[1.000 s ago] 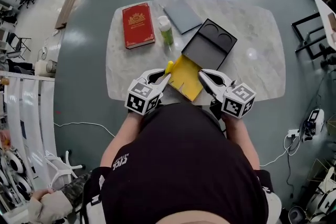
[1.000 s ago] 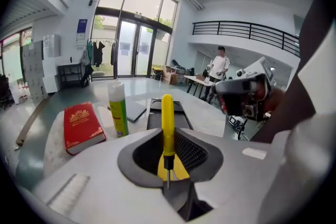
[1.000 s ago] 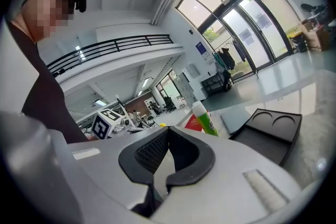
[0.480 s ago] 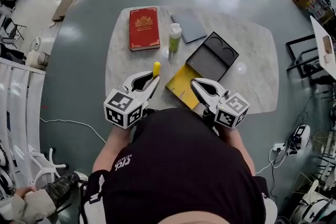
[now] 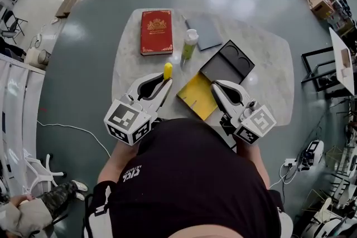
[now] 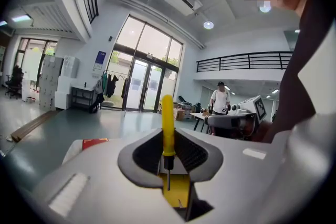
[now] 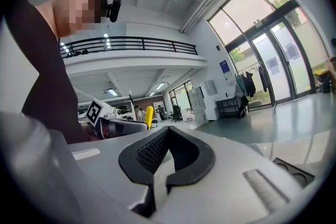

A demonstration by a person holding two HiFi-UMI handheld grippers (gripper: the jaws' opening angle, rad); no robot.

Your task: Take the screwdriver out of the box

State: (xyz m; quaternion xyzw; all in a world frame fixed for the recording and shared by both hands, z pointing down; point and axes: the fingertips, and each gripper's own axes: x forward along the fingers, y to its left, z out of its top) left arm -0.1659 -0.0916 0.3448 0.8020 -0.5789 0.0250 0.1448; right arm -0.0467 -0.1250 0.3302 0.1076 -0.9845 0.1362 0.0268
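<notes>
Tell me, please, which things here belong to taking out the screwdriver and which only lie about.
Job: screwdriver, held in the left gripper; black box; yellow panel beside it.
Lying about: red book; green bottle; grey pad.

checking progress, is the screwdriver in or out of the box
Out: the screwdriver is clamped in the left gripper, beside the open box.
</notes>
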